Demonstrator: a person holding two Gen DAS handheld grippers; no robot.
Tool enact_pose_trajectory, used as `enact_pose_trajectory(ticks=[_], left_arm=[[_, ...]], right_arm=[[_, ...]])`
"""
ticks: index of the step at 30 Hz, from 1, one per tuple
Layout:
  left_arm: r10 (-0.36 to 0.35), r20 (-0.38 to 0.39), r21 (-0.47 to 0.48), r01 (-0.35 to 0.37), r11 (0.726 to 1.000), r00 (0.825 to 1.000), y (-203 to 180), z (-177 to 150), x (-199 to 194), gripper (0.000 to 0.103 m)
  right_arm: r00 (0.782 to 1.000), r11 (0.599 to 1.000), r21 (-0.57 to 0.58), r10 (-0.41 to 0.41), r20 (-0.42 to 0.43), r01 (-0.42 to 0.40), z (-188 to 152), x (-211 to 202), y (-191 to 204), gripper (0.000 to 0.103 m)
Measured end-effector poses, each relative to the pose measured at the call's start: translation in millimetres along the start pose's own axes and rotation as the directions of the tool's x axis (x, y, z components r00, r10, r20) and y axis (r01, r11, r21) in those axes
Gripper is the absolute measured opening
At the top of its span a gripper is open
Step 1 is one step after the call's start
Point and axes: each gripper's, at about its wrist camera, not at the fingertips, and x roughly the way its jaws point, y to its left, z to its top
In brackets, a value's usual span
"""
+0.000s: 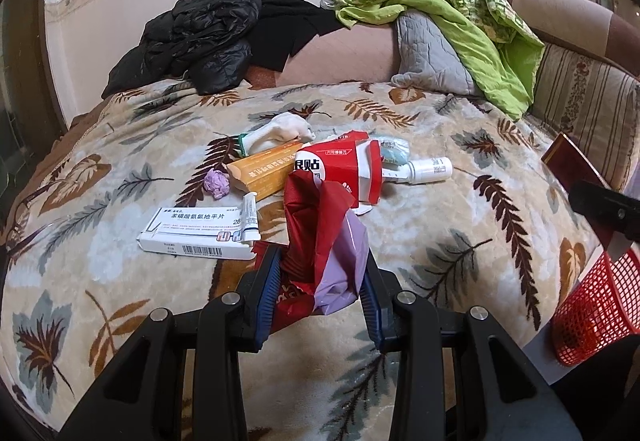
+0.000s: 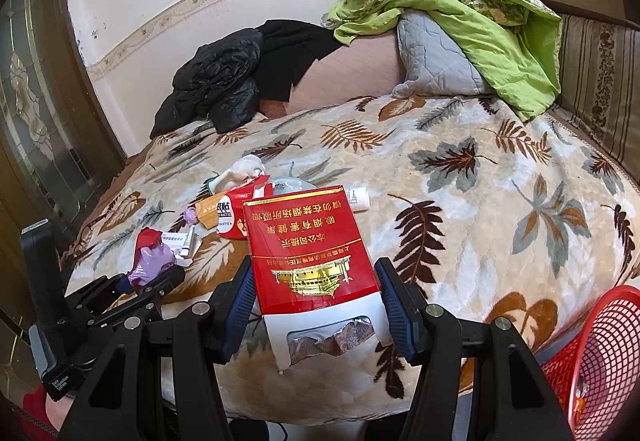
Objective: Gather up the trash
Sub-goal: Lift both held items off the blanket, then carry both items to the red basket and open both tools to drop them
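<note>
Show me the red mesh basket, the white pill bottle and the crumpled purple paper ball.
red mesh basket (image 2: 600, 353), right wrist view, mesh wall.
white pill bottle (image 1: 430, 169), left wrist view, body.
crumpled purple paper ball (image 1: 216, 183), left wrist view, centre.

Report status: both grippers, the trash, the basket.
Left gripper shut on red and purple wrapper. Right gripper shut on red carton. Red basket at right, beside bed. More trash on blanket; nothing blocking.

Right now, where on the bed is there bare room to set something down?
Bare blanket lies right of the white bottle, toward the striped cushion. It is crowded from the white medicine box to the red-and-white box.
</note>
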Motion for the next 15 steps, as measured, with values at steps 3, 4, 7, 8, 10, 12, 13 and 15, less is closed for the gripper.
enact_pose_trajectory(ticks=[3, 4, 7, 8, 10, 12, 13, 15], left_arm=[[-0.009, 0.011, -0.008, 0.009, 1.000, 1.000, 1.5, 0.9, -5.0, 0.036], [-0.011, 0.013, -0.010, 0.011, 1.000, 1.000, 1.8, 0.9, -6.6, 0.036], [-0.024, 0.025, -0.014, 0.024, 1.000, 0.999, 3.3, 1.4, -14.5, 0.036], [-0.027, 0.028, -0.016, 0.028, 0.999, 0.999, 3.7, 1.4, -16.8, 0.036], [-0.037, 0.026, -0.017, 0.037, 0.999, 0.999, 5.5, 0.9, -20.4, 0.036], [-0.042, 0.028, -0.023, 0.043, 0.999, 0.999, 8.2, 1.1, -23.4, 0.036], [-0.047, 0.028, -0.027, 0.048, 0.998, 0.998, 10.1, 1.0, -25.0, 0.036], [-0.061, 0.025, -0.037, 0.062, 0.997, 0.998, 13.0, 1.3, -26.9, 0.036]], right_arm=[[1.000, 1.000, 0.011, 0.016, 0.006, -0.016, 0.7, 0.1, -0.4, 0.063], [1.000, 1.000, 0.019, 0.024, 0.004, -0.024, 1.2, 1.2, -1.2, 0.063], [0.999, 0.997, 0.049, 0.054, -0.003, -0.054, 3.1, 4.7, -2.8, 0.063], [0.998, 0.996, 0.057, 0.065, -0.003, -0.064, 3.7, 6.0, -2.1, 0.063], [0.997, 0.995, 0.063, 0.074, -0.006, -0.074, 4.6, 8.0, -0.3, 0.063], [0.996, 0.994, 0.066, 0.086, -0.006, -0.085, 4.7, 9.3, 2.6, 0.063], [0.996, 0.994, 0.065, 0.089, -0.006, -0.089, 4.7, 9.2, 3.9, 0.063], [0.996, 0.994, 0.060, 0.091, -0.006, -0.091, 4.5, 9.9, 6.7, 0.063]])
